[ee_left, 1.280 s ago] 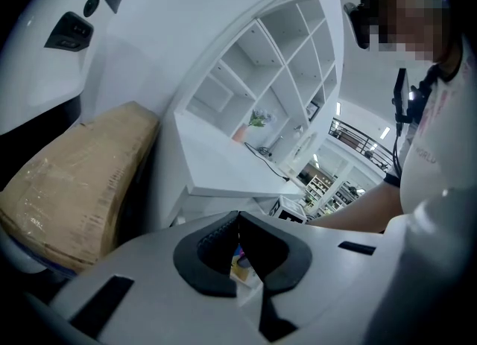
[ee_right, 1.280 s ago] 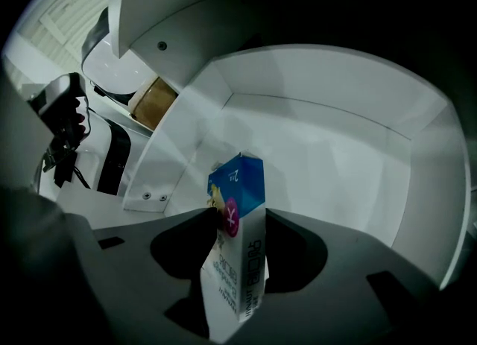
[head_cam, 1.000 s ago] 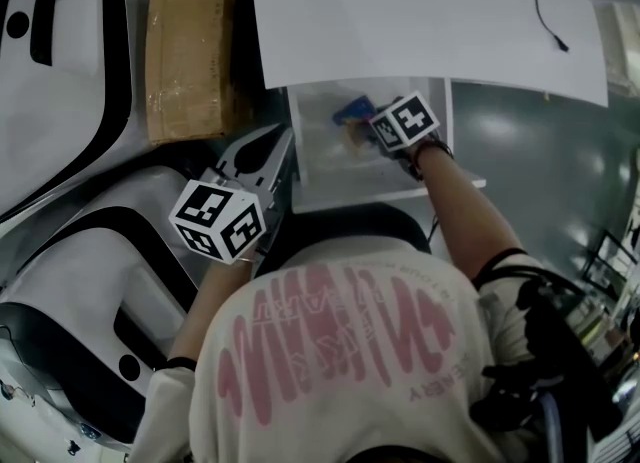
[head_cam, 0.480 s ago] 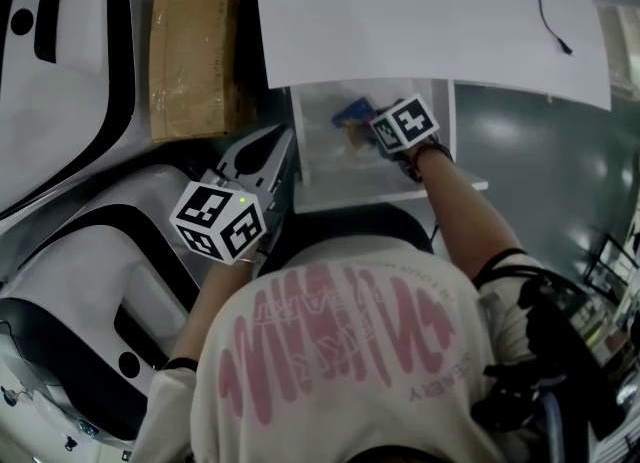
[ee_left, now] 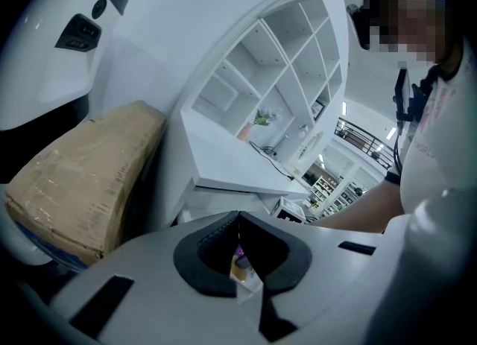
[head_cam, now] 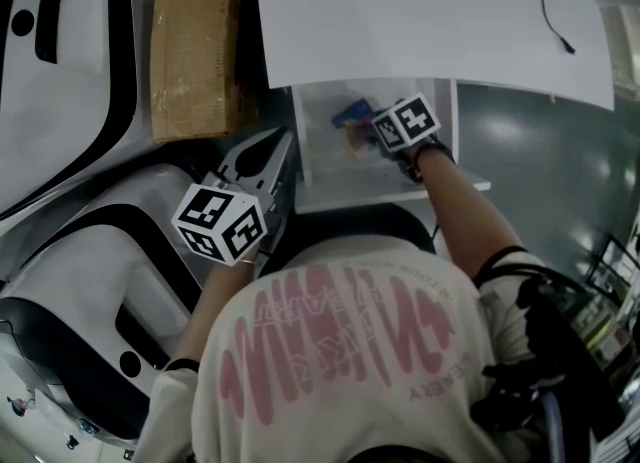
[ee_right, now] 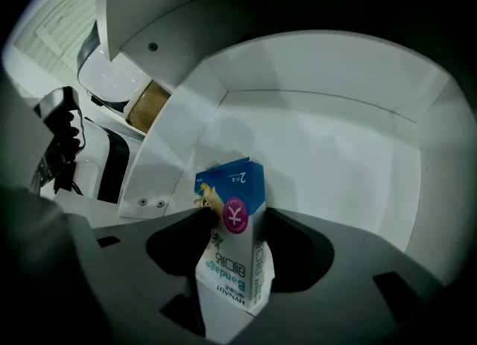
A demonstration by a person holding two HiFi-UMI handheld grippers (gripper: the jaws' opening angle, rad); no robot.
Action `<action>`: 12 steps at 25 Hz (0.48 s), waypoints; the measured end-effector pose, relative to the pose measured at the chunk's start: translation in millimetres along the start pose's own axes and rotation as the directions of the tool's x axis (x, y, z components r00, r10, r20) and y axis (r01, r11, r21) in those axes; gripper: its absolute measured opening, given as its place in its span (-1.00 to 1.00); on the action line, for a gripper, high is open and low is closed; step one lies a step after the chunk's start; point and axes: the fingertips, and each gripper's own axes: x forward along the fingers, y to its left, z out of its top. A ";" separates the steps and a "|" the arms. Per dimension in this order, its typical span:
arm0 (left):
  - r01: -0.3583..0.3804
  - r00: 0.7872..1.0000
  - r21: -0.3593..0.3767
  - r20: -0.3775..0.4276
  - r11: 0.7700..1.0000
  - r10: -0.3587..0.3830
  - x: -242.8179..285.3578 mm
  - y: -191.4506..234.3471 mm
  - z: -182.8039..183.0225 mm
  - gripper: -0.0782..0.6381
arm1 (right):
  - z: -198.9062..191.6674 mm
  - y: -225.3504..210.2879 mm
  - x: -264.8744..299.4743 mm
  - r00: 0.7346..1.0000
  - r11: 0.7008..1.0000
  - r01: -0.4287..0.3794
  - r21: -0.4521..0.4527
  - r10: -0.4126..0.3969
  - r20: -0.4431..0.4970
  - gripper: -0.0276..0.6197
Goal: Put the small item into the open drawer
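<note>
**One light carton, set down inside the drawer**

Your small bandage carton (ee_right: pixel 232 250) is in the drawer (ee_right: pixel 328 135). It stands tilted on the white floor, with its blue end pointing away from you. The jaws of your right gripper (ee_right: pixel 232 215) have just been opening and now stand wide. The carton is between them, and one edge may brush a pad, but nothing looks squeezed. Your left gripper (ee_left: pixel 238 215) has its tips together on nothing and sits outside the drawer, off its front-left corner.

Treat the carton as nearly weightless. It looks like thin printed card that a firm pinch would dent, and its glossy faces could slip under a weak one. If you need to take it again, close on the two narrow sides at about mid-height. Use only enough pressure to stop it sliding, and keep clear of the end flap.

By my judgement the placing is all but done. The carelessness to avoid is dragging a pad along the card as you back out, since a leaning box this light would tip. Withdraw straight along the line of the jaws.
</note>
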 end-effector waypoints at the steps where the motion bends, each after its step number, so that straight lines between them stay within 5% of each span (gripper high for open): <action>1: -0.001 1.000 0.000 0.000 1.000 0.001 0.2 0.2 -0.1 -0.70 | 0.0 -0.4 0.1 1.000 1.000 -0.002 0.004 0.002 0.001 -0.16; 12: -0.003 1.000 -0.002 -0.004 1.000 0.003 2.8 0.8 -2.5 -0.70 | -0.6 -2.7 2.4 0.999 0.999 0.037 -0.010 -0.037 -0.016 -0.19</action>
